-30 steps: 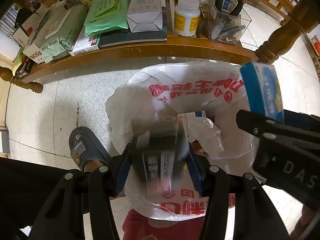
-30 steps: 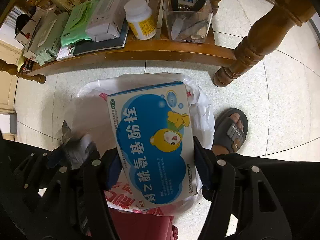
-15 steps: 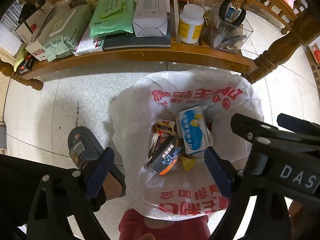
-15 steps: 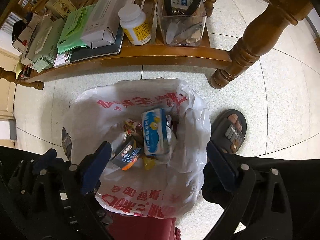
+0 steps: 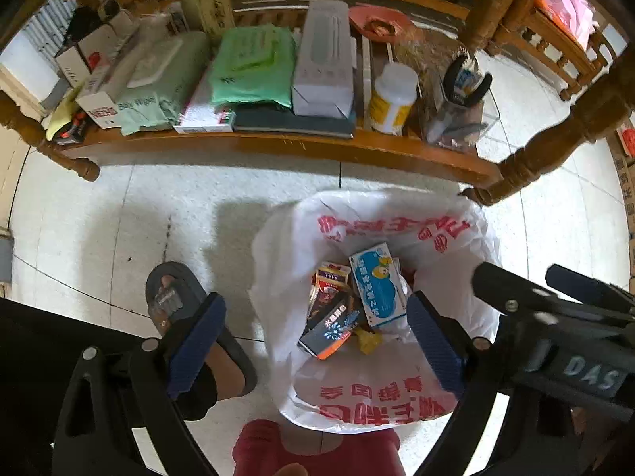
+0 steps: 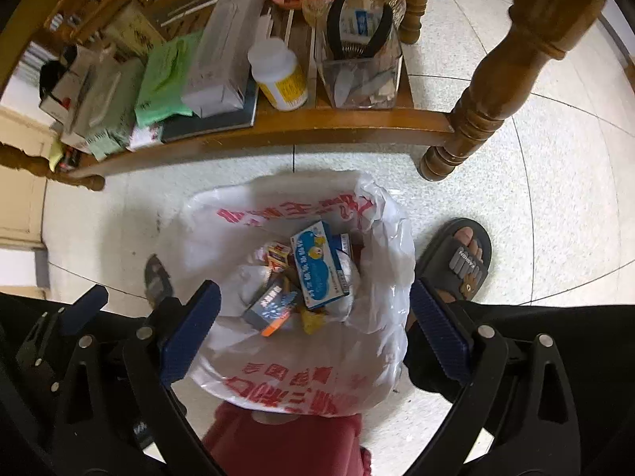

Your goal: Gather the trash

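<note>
Fingers (image 5: 196, 341) of both grippers gape wide and empty above the trash bag (image 5: 397, 400).

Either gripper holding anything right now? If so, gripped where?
Nothing held. Left gripper and right gripper both open above the trash bag; boxes lie inside it.

The floor (image 6: 555, 158) was pale speckled tile with thin dark joints, brightly lit. A low wooden shelf (image 5: 278, 146) crossed the frame from nine o'clock to two o'clock, crowded with household goods. A turned wooden leg (image 6: 496, 91) stood at two o'clock.
</note>
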The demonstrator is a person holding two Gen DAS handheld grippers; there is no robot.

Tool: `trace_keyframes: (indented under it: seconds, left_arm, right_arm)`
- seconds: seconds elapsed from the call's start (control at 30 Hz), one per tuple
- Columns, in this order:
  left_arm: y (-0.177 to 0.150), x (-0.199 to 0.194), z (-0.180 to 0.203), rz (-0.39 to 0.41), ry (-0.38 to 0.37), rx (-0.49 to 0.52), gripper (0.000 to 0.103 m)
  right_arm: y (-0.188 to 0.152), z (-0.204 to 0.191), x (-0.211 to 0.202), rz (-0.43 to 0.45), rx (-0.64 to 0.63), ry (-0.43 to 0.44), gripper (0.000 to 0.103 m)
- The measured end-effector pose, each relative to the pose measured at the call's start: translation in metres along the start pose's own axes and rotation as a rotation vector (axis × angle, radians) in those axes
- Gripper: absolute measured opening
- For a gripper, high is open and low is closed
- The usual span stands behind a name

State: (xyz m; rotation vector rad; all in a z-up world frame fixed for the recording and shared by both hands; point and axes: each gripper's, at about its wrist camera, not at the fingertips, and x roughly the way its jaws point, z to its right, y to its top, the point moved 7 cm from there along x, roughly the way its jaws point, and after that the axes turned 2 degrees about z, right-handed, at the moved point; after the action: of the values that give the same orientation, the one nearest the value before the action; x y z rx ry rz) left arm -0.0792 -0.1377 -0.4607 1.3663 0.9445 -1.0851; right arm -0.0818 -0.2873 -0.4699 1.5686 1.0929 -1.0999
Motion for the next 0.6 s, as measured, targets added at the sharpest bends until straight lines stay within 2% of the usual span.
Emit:
trace_keyframes:
  seconds: [0.33, 0.6]
  left_arm:
    - [0.014, -0.041, -0.025, 0.068, 0.02, -0.041, 0.091]
    - [0.021, -0.065, -0.045, 0.099, 0.034, -0.046, 0.091]
  right_arm:
    - [0.01, -0.009, -0.062, 0.067, 0.038, 0.07, 0.096]
    - [0.014, -0.013, -0.1, 0.104, 0.011, 0.058, 0.096]
